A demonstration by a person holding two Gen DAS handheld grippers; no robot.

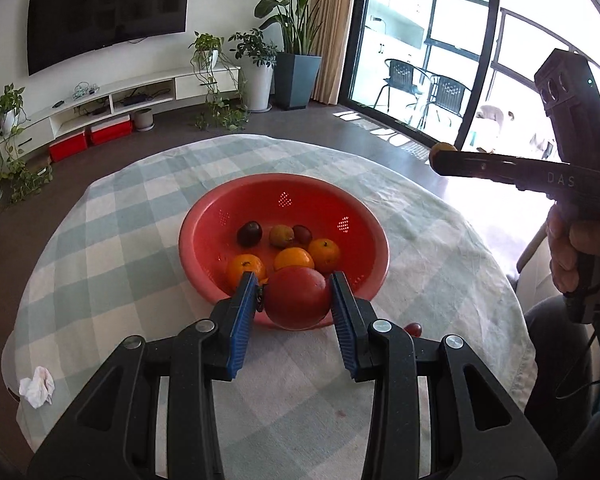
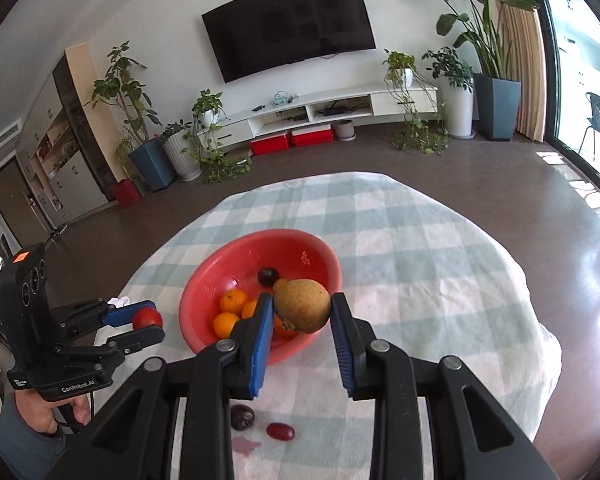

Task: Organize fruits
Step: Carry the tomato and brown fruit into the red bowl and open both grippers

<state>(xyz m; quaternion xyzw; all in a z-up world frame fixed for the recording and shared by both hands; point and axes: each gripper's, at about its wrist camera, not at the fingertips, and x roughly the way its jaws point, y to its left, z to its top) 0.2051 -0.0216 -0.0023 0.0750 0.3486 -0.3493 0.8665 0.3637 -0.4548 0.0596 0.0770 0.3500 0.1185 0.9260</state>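
A red colander bowl (image 1: pixel 204 216) sits mid-table on the checked cloth and holds three oranges (image 1: pixel 324 254), dark plums (image 1: pixel 249 233) and a small brownish fruit. My left gripper (image 1: pixel 296 294) is shut on a red tomato (image 1: pixel 296 298), held just above the bowl's near rim. My right gripper (image 2: pixel 302 314) is shut on a brown pear (image 2: pixel 302 310), held over the bowl's (image 2: pixel 204 292) near right side. In the right wrist view the left gripper (image 2: pixel 146 326) with the tomato (image 2: pixel 147 317) is left of the bowl. The right gripper shows at the right of the left wrist view (image 1: pixel 444 156).
A dark plum (image 2: pixel 242 417) and a red grape (image 2: pixel 280 431) lie on the cloth (image 2: pixel 420 280) near me, beside a small purple stain. The grape also shows in the left wrist view (image 1: pixel 414 329). A crumpled tissue (image 1: pixel 38 386) lies at the table's left edge.
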